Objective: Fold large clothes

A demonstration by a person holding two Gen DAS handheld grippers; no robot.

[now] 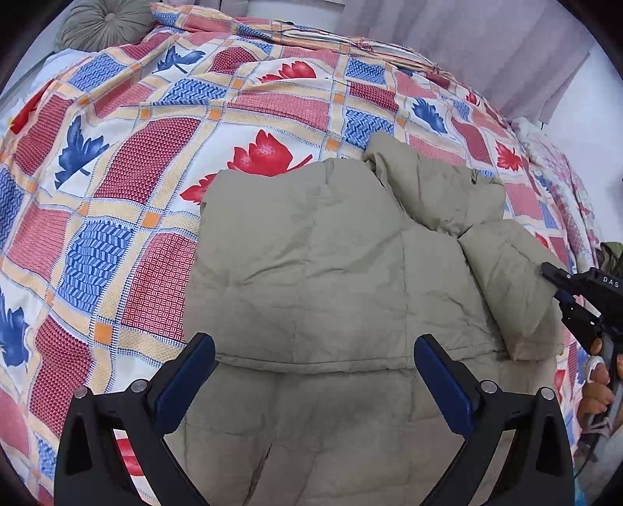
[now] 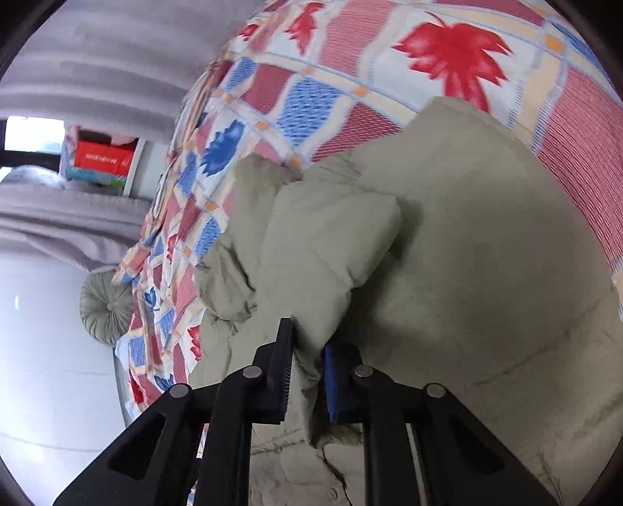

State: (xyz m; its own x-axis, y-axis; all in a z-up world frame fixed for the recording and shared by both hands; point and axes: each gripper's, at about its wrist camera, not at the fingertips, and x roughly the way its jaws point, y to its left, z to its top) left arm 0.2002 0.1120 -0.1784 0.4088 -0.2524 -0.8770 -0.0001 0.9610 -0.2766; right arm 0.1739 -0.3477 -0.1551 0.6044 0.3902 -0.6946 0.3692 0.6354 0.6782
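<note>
A large khaki padded jacket (image 1: 311, 253) lies spread on the bed, its lower part folded over toward me. In the left wrist view my left gripper (image 1: 314, 344) hovers over the jacket's middle, open, with nothing between its blue pads. The right sleeve (image 1: 514, 280) lies folded across the jacket's right side. My right gripper (image 1: 555, 290) comes in from the right edge at that sleeve. In the right wrist view the right gripper (image 2: 307, 338) is shut on a bunched fold of the sleeve (image 2: 323, 241), with the jacket body (image 2: 486, 253) to the right.
The bed is covered by a checked sheet (image 1: 117, 175) with red and blue leaves. A round grey-green cushion (image 1: 105, 23) sits at the head end. Grey curtains (image 1: 486, 46) hang behind. A person's hand (image 1: 595, 389) holds the right gripper. A shelf with a red box (image 2: 103, 157) stands beyond the bed.
</note>
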